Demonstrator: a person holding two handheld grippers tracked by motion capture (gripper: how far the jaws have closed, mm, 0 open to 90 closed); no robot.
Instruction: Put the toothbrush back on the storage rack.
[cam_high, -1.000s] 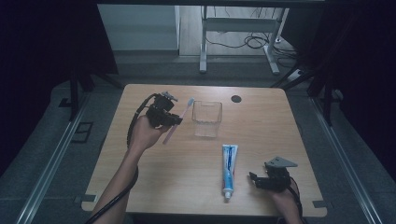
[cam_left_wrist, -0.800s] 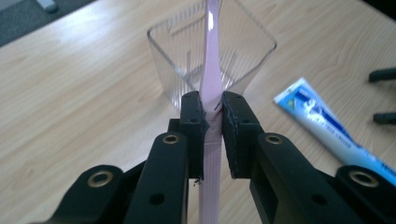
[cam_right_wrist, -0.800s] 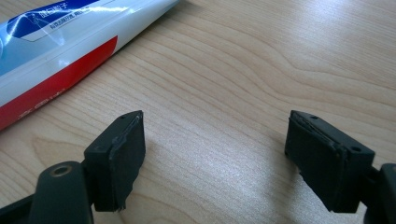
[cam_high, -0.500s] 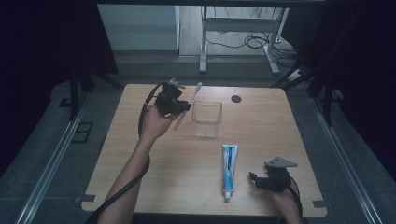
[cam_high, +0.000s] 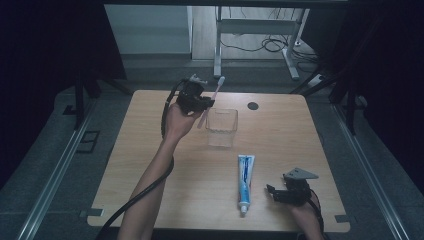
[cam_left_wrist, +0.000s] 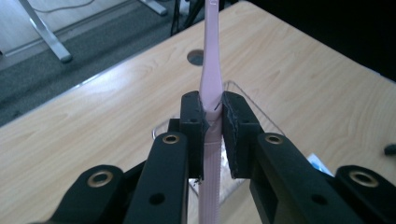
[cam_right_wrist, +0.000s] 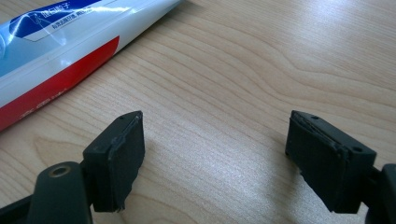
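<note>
at the left of the high view, the person's left hand (cam_high: 176, 121) holds the left gripper (cam_high: 206, 104) raised over the far left part of the wooden surface (cam_high: 150, 165), its black cable looping down along the forearm. its fingers (cam_left_wrist: 191, 126) are clamped on the handle of a pink toothbrush (cam_left_wrist: 209, 88), one pad on each side. the toothbrush runs on past the fingertips, tilted up and away, with its head end (cam_high: 220, 81) over the far edge of the surface. in the left gripper view the lower handle drops down between the black fingers to the bottom of the view.

just past and below those fingers stands a clear square cup (cam_high: 221, 128), upright on the surface; its rim shows behind the clamped fingers in the left gripper view. beyond it, near the far edge, is a round dark hole (cam_high: 253, 106) in the surface.

farther right, a blue, white and red toothpaste tube (cam_high: 245, 182) lies flat, cap toward the person. the right gripper (cam_high: 271, 192) rests low by the near right corner, just right of the tube, grey plate on top. its fingers (cam_right_wrist: 116, 158) stand wide apart with only bare wood between them, and the tube lies off to their left without touching.
</note>
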